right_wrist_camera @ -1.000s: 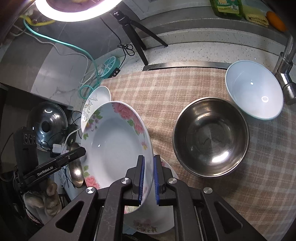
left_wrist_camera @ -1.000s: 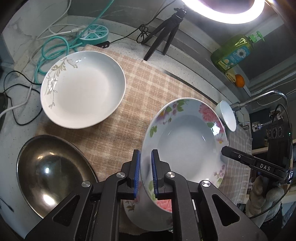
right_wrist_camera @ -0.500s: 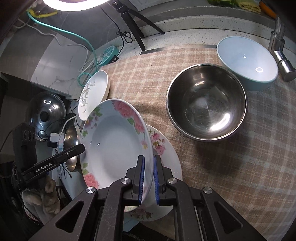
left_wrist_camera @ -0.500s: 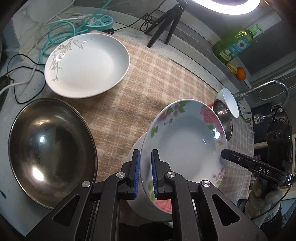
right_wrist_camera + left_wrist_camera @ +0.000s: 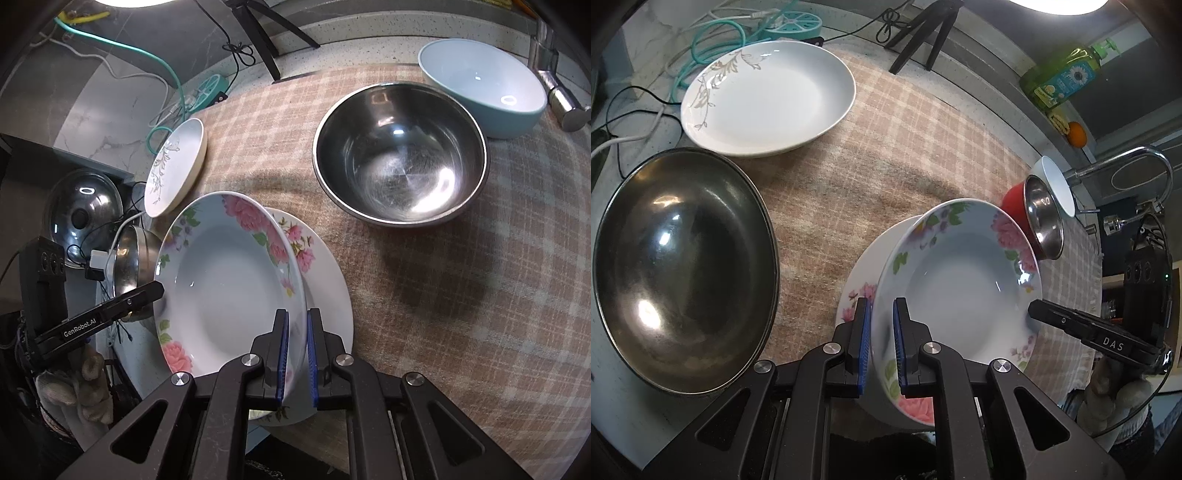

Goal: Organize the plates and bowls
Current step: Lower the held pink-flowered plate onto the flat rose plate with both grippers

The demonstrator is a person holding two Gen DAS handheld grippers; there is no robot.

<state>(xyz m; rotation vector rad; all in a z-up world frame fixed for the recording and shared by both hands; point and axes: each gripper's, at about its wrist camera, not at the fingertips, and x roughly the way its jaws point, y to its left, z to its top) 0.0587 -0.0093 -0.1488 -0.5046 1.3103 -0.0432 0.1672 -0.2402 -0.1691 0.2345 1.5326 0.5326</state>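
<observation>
L tongs point(image 5: 880, 347) + R tongs point(image 5: 295, 356) — both pinching 1 floral plate point(image 5: 960, 288) | plates 3 — bowls 4

The left gripper point(image 5: 880, 345) has matte black angular arms with triangular cut-outs, round silver screws at the joints, and blue ribbed pads point(image 5: 863, 343) lining the inner faces of its fingers. The right gripper point(image 5: 296, 356) is built the same way. Seen from the opposite camera, the left one bears white "GenRobot.AI" lettering, the right one "DAS". Each handle sits in a hand point(image 5: 75, 387) wearing a worn, greyish knitted glove.
</observation>
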